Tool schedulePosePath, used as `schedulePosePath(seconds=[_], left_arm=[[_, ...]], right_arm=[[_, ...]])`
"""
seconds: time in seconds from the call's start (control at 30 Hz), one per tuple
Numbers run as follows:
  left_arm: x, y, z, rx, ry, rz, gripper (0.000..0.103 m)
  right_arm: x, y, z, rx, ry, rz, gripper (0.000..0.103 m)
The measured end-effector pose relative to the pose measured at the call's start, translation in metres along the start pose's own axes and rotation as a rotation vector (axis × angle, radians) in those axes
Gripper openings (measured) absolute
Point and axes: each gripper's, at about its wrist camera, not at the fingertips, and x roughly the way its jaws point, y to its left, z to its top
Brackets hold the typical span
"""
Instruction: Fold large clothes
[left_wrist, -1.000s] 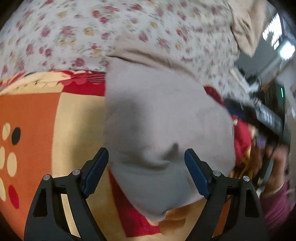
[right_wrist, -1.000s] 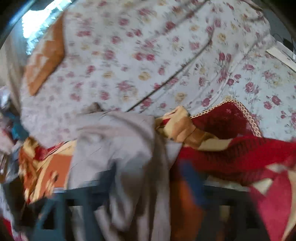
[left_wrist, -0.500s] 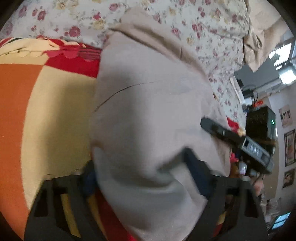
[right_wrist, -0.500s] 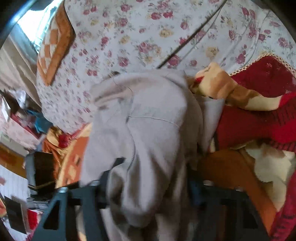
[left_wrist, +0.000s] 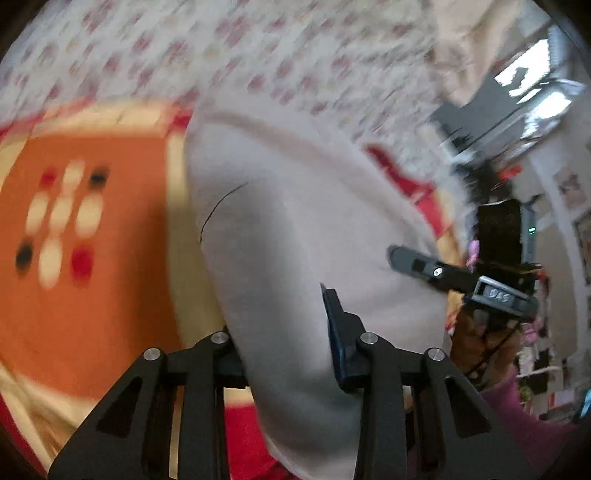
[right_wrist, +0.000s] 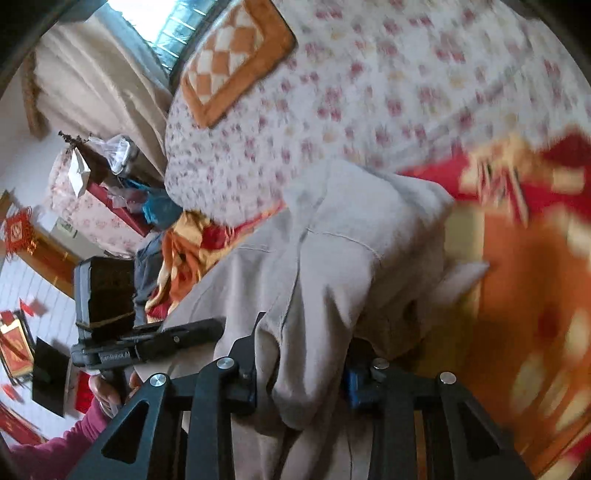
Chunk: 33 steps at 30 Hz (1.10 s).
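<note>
The left gripper (left_wrist: 286, 354) and right gripper (right_wrist: 301, 380) have just squeezed onto the soft grey cloth garment (left_wrist: 295, 229) bunched between their jaws, above the orange blanket (left_wrist: 96, 295), so folding looks barely begun.

A bunched beige fleece garment (left_wrist: 295, 229) lies between the jaws, on an orange-and-red patterned blanket (left_wrist: 92, 288); the white floral bedsheet (left_wrist: 229, 55) spreads beyond.

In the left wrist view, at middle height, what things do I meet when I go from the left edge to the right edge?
Orange blanket with dots → beige garment → right claw → black box.
</note>
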Motion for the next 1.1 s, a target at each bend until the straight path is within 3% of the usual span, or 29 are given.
schedulePosePath(seconds=[0.03,0.07,0.1,0.13,0.23,0.3,0.37,0.47,0.57,0.6,0.63,0.7,0.77,0.83,0.93,1.1], left_arm=[[0.015,0.009,-0.012,-0.028,0.043,0.049,0.042],[0.023,0.017,-0.019,-0.053,0.061,0.073,0.056],[0.025,0.023,-0.024,-0.081,0.055,0.08,0.06],[0.022,0.027,-0.026,-0.105,0.032,0.072,0.061],[-0.006,0.017,-0.028,-0.075,-0.061,0.134,0.061],[-0.026,0.006,-0.027,-0.032,-0.143,0.197,0.062],[-0.031,-0.001,-0.026,-0.013,-0.181,0.237,0.062],[-0.013,-0.005,-0.023,0.006,-0.148,0.273,0.062],[0.018,0.003,-0.029,-0.014,-0.09,0.285,0.063],[0.027,0.007,-0.032,-0.029,-0.091,0.279,0.063],[0.029,0.012,-0.039,-0.036,-0.097,0.283,0.07],[0.035,0.017,-0.045,-0.057,-0.099,0.256,0.079],[0.037,0.02,-0.05,-0.081,-0.106,0.23,0.08],[0.038,0.015,-0.049,-0.055,-0.104,0.258,0.08],[0.035,0.006,-0.049,-0.022,-0.106,0.291,0.08],[0.032,0.002,-0.054,-0.009,-0.109,0.322,0.08]], right_arm=[[0.01,-0.007,-0.015,0.026,0.018,-0.039,0.048],[0.018,-0.014,-0.023,0.041,0.038,-0.074,0.053],[0.026,-0.022,-0.032,0.055,0.068,-0.133,0.06],[0.027,-0.026,-0.036,0.058,0.071,-0.154,0.061],[0.005,-0.008,-0.034,0.002,0.012,-0.215,0.061],[-0.013,0.018,-0.024,-0.103,-0.055,-0.292,0.061],[-0.021,0.041,-0.013,-0.191,-0.105,-0.311,0.061],[-0.003,0.068,-0.001,-0.293,-0.094,-0.3,0.061],[0.034,0.066,0.009,-0.309,-0.046,-0.32,0.061],[0.044,0.06,0.009,-0.308,-0.034,-0.356,0.056],[0.056,0.047,0.009,-0.306,-0.019,-0.441,0.05],[0.067,0.017,0.007,-0.269,-0.007,-0.543,0.05],[0.066,-0.017,0.008,-0.163,-0.006,-0.486,0.051],[0.057,-0.027,0.009,-0.127,-0.014,-0.448,0.051],[0.04,-0.013,0.008,-0.144,-0.018,-0.45,0.051],[0.002,0.037,-0.02,-0.28,-0.039,-0.416,0.051]])
